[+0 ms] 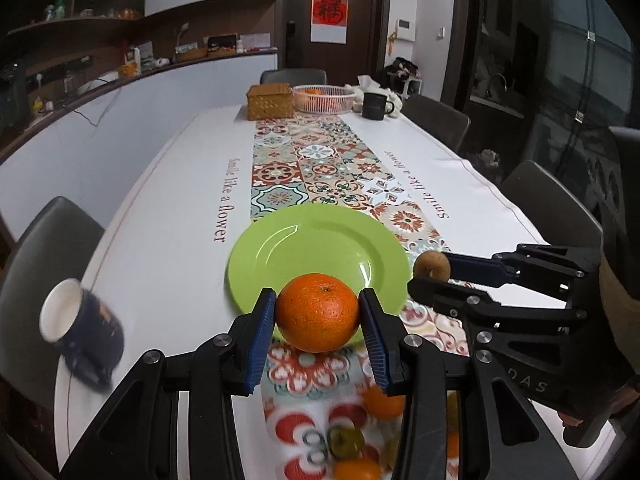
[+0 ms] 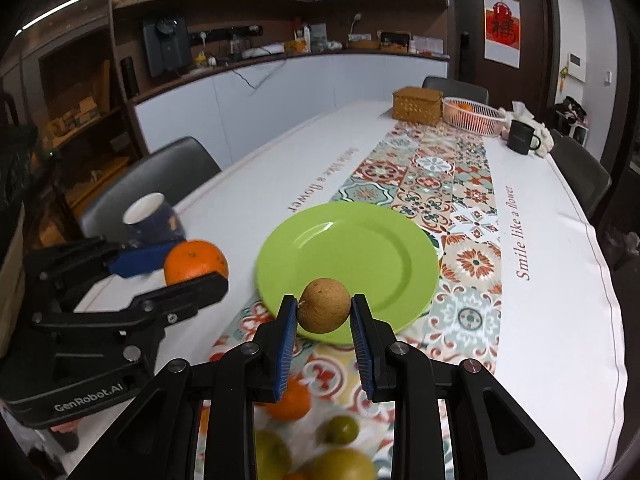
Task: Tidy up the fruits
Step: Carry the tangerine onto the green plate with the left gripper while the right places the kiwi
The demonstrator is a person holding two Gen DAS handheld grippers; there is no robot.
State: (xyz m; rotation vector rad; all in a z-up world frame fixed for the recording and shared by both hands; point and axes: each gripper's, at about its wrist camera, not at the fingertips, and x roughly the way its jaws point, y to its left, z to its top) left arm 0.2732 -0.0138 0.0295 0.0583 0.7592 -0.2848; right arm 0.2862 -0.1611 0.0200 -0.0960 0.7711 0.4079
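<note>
My left gripper (image 1: pixel 318 316) is shut on an orange (image 1: pixel 318 312) and holds it above the near rim of a green plate (image 1: pixel 316 248). My right gripper (image 2: pixel 324 312) is shut on a small brown round fruit (image 2: pixel 325 305) above the near rim of the same plate (image 2: pixel 360 256). The right gripper with the brown fruit (image 1: pixel 431 265) shows at the right of the left wrist view. The left gripper with the orange (image 2: pixel 196 261) shows at the left of the right wrist view. Loose oranges (image 2: pixel 290 400) and green fruits (image 2: pixel 342 429) lie on the table below the grippers.
A dark blue mug (image 1: pixel 80 328) stands at the table's left edge. At the far end are a wicker box (image 1: pixel 270 101), a pink basket with oranges (image 1: pixel 324 98) and a black mug (image 1: pixel 374 106). Grey chairs surround the table.
</note>
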